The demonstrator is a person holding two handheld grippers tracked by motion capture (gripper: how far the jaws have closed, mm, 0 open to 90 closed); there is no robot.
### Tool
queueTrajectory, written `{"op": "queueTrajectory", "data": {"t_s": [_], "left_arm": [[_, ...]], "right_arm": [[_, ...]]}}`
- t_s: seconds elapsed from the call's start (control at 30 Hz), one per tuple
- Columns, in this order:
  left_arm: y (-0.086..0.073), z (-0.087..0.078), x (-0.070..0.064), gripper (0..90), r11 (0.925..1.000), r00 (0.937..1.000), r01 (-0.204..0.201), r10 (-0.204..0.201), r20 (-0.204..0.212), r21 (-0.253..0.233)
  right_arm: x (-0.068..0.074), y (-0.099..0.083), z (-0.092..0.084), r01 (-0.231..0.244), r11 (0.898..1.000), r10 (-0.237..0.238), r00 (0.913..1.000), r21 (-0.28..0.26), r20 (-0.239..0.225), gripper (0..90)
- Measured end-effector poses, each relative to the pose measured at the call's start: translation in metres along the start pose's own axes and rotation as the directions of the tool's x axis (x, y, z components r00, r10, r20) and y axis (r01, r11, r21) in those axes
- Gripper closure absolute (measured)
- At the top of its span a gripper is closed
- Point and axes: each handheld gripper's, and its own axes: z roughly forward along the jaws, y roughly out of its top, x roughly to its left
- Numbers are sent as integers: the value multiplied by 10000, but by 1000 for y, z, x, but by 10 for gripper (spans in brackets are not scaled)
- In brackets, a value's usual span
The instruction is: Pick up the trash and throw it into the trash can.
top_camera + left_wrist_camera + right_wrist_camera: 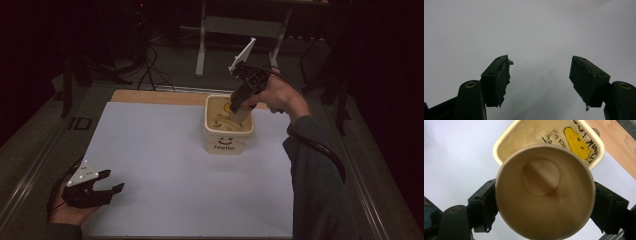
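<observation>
High view: the right gripper [240,107] holds a paper cup [239,111] just above the cream bin [227,142], tilted toward its opening. Its jaws press on either side of the cup [544,192], whose open mouth faces the camera, with the bin's rim [499,147] beyond it. Well apart from the bin, the left gripper [114,182] rests near the white sheet's [170,165] edge, jaws spread wide with nothing between them.

Dim room, grey table frame [240,25], floor cables [150,70]
</observation>
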Motion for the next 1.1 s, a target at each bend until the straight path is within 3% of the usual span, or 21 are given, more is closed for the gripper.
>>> {"op": "queueTrajectory", "data": {"t_s": [0.67,1.1], "left_arm": [[0,0,0,325,10000,10000,-12,12,-12,-3],[0,-1,0,324,10000,10000,-16,16,-14,2]], "right_arm": [[4,4,38,65,9998,-66,10000,209,72,172],[7,5,50,77,9995,-78,10000,301,37,150]]}}
